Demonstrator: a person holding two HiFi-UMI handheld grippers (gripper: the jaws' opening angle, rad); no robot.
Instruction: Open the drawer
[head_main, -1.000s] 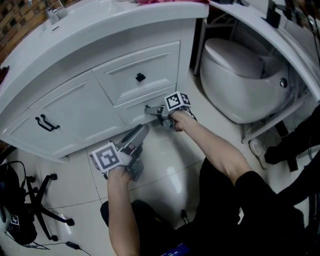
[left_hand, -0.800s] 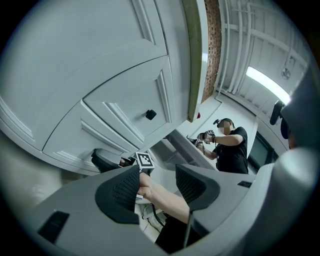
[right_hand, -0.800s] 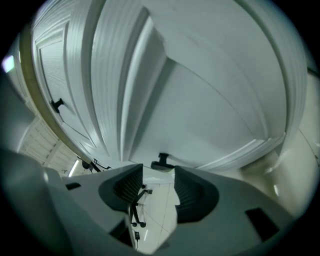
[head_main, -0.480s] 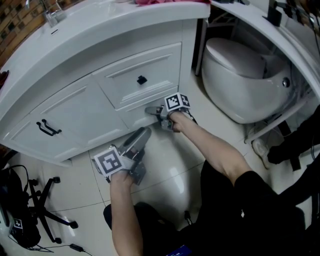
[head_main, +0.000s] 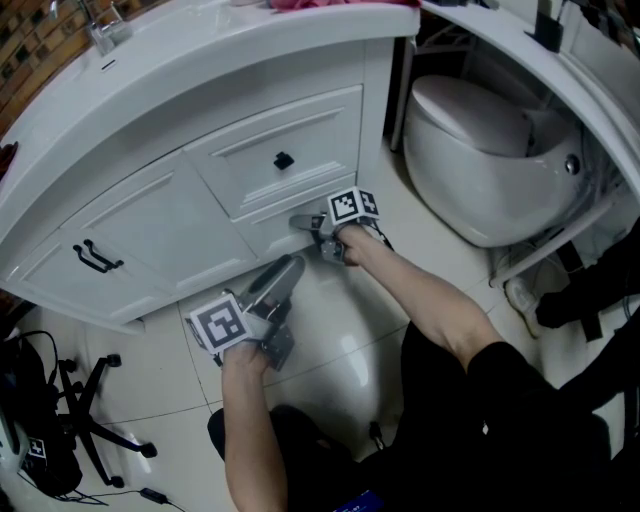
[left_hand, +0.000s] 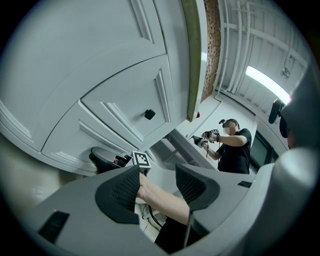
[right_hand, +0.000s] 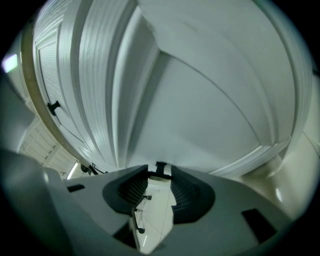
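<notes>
Head view: my right gripper (head_main: 299, 221) sits at the lower drawer (head_main: 268, 236) front, left gripper (head_main: 287, 266) idle nearby. Left gripper view: jaws apart, nothing between. Right gripper view — jaws have just been closing, pads look to be touching the black knob (right_hand: 161, 169). Grasp step; next — firm the pinch, pull straight back

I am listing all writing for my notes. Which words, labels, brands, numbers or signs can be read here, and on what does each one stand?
No readable words, numbers or brands anywhere.
Left marker cube, right marker cube: black-and-white square patterns only, no letters.
Lower drawer knob: plain, no print.
Small marker at the lower left: too small to read.
</notes>
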